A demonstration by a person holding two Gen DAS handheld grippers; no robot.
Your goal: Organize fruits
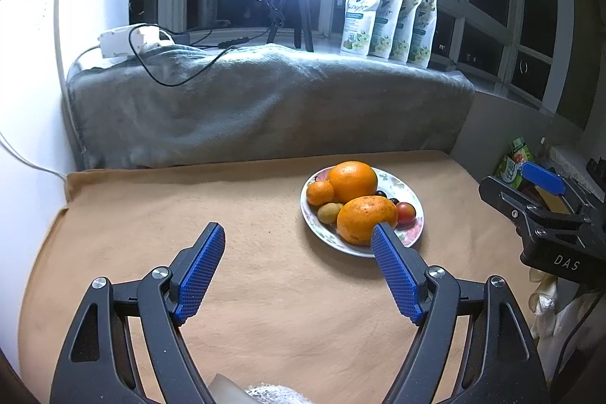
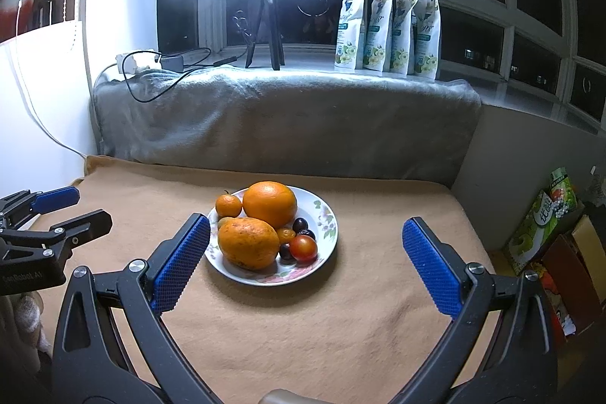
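Observation:
A white floral plate [image 2: 325, 218] sits on the tan blanket [image 2: 303, 320]. It holds a big round orange [image 2: 269, 203], an oval orange fruit [image 2: 248, 243], a small mandarin [image 2: 228, 206], a red tomato [image 2: 303, 248], dark grapes [image 2: 300, 224] and a small yellow-green fruit [image 1: 328, 212]. The plate also shows in the left wrist view [image 1: 407, 190]. My right gripper [image 2: 305, 239] is open and empty, just before the plate. My left gripper [image 1: 297, 239] is open and empty, left of the plate; its right finger [image 1: 394, 271] overlaps the plate's near rim.
A grey blanket [image 2: 284, 116] covers the ledge behind. On the sill stand several white pouches [image 2: 386, 29], a tripod [image 2: 267, 25] with a bright ring light, and a power strip [image 2: 138, 61] with cables. Boxes and packets [image 2: 541, 226] stand at the right edge.

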